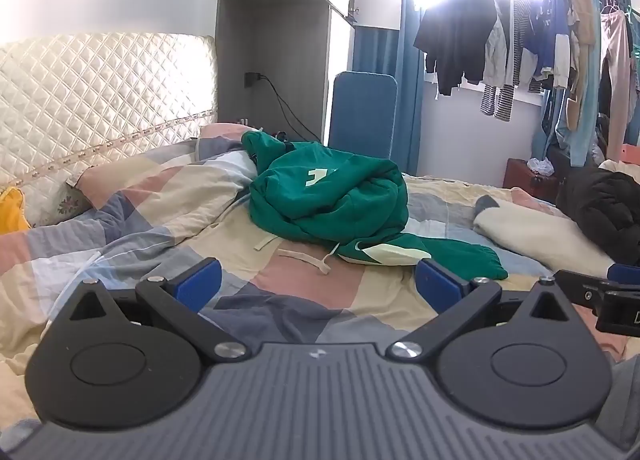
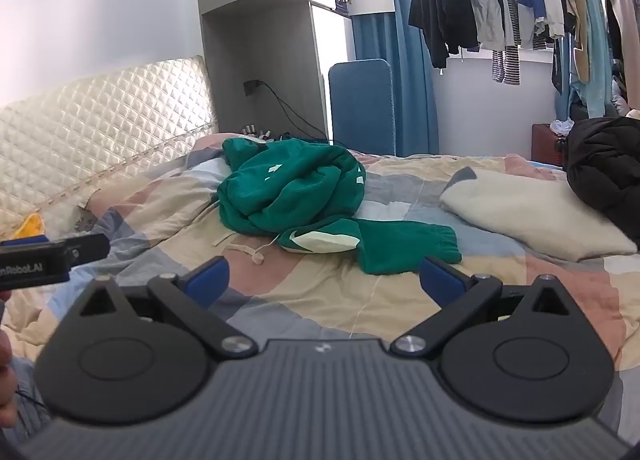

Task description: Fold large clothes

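Hoodie (image 1: 320,196), green with pale lettering and a pale panel on one sleeve, lies crumpled in a heap at the centre of both frames, on a patchwork quilt (image 1: 168,196) covering the bed. One sleeve (image 2: 404,246) trails out toward the lower right of the heap, cuff resting flat on the quilt. Pale drawcords (image 1: 308,258) lie loose on the quilt just in front of the heap.

Left gripper (image 1: 318,286): jaws wide apart, nothing between them, blue pads well short of the hoodie. It points slightly downward over the quilt. Right gripper (image 2: 324,280): jaws likewise wide apart and empty, near the sleeve cuff but not touching it.

Each view shows part of the other tool at its edge: lower right in the left wrist view, middle left in the right wrist view.

Cream garment (image 2: 528,216) lies folded at the right of the bed, with a black jacket (image 2: 608,176) beside it. Quilted headboard (image 1: 100,100) occupies the left of the frame. Clothes rail (image 1: 540,40) with hung garments fills the upper right, before a bright window.
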Available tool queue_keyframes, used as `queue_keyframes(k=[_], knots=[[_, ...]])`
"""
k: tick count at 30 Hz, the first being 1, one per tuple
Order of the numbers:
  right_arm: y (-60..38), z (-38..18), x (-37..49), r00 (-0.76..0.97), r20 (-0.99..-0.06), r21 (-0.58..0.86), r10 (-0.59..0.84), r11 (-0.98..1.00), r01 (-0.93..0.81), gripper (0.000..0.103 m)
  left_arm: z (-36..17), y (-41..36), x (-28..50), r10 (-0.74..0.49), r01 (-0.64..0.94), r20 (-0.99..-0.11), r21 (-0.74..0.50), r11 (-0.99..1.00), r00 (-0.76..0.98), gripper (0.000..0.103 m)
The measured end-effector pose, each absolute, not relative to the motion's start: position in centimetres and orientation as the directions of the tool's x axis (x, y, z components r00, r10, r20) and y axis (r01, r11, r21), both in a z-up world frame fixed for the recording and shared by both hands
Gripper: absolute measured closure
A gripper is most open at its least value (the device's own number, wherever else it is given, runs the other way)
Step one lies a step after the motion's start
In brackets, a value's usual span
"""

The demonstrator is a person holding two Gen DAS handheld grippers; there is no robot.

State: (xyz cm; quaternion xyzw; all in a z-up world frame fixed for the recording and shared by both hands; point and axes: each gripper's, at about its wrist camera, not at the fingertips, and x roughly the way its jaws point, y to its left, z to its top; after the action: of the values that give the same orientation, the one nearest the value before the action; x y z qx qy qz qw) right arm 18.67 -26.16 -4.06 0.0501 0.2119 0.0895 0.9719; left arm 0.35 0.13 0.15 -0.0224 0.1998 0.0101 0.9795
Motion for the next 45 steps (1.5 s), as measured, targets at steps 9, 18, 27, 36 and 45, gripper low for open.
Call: queue_keyframes(k=[9, 18, 27, 36, 45], knots=[[-25.9, -4.4, 18.7, 0.889, -0.418, 0.138, 0.189, 0.980, -0.144, 0.000, -0.1, 0.1, 0.1, 0.010, -0.028, -0.392, -0.041, 0.999, 0.920, 0.000], [-25.9, -4.2, 18.7, 0.890, -0.420, 0.134, 0.178, 0.982, -0.133, 0.000, 0.0, 0.1, 0.2, -0.008, -0.017, -0.398, -0.059, 0.998, 0.917, 0.000], [-26.1, -4.3, 18.7, 0.887, -0.421, 0.143, 0.189, 0.980, -0.141, 0.000, 0.2, -0.3, 0.0, -0.010, -0.009, -0.392, -0.047, 0.999, 0.920, 0.000], [-26.0, -3.8, 18.8, 0.887, -0.417, 0.145, 0.199, 0.978, -0.152, 0.000, 0.7, -0.1, 0.2, -0.001, -0.018, -0.392, -0.046, 0.999, 0.920, 0.000], [-25.9, -2.6, 19.0, 0.888, -0.414, 0.142, 0.200, 0.978, -0.154, 0.000, 1.1, 0.3, 0.1, 0.004, -0.026, -0.384, -0.053, 0.998, 0.923, 0.000]])
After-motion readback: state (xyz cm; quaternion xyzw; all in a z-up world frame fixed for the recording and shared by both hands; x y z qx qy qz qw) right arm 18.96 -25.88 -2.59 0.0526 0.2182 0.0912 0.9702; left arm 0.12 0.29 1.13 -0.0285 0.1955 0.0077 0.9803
